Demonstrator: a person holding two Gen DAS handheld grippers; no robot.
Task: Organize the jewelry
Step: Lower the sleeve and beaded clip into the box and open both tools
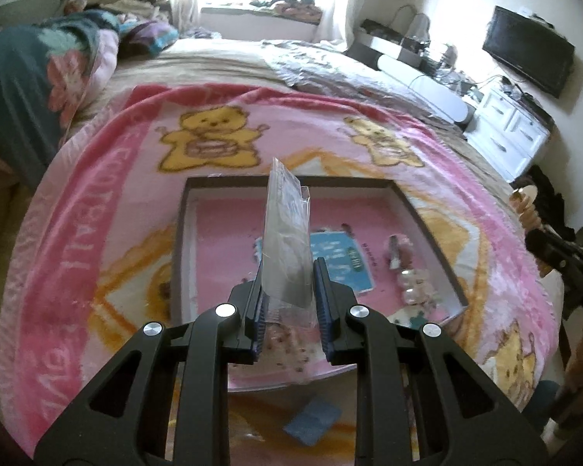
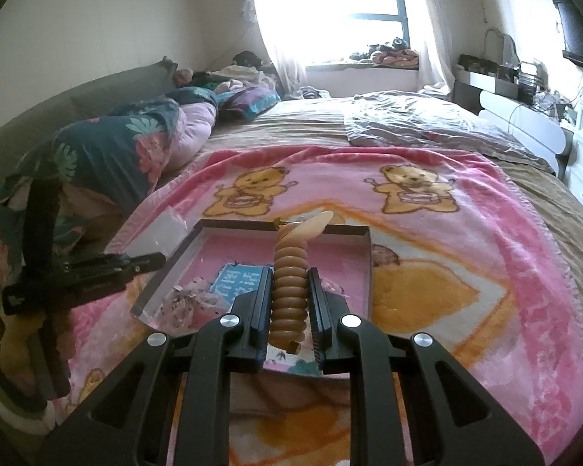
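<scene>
My left gripper (image 1: 289, 268) is shut on a clear plastic bag (image 1: 287, 225) that stands upright between its fingers. It hovers over a shallow dark-rimmed tray (image 1: 419, 213) with a pink floor, lying on the pink bear blanket (image 1: 97, 233). The tray holds a blue card (image 1: 342, 256) and small jewelry pieces (image 1: 400, 252). My right gripper (image 2: 290, 272) is shut on a string of tan disc beads (image 2: 291, 256), above the tray's (image 2: 237, 225) near edge. The left gripper (image 2: 136, 262) and its bag (image 2: 159, 233) appear left of the tray in the right wrist view.
A pink patterned piece (image 1: 291, 353) and a small blue pad (image 1: 311, 419) lie on the blanket in front of the tray. A floral duvet (image 2: 116, 147) is piled on the left. A white dresser (image 1: 513, 132) and a wall television (image 1: 528, 54) stand right of the bed.
</scene>
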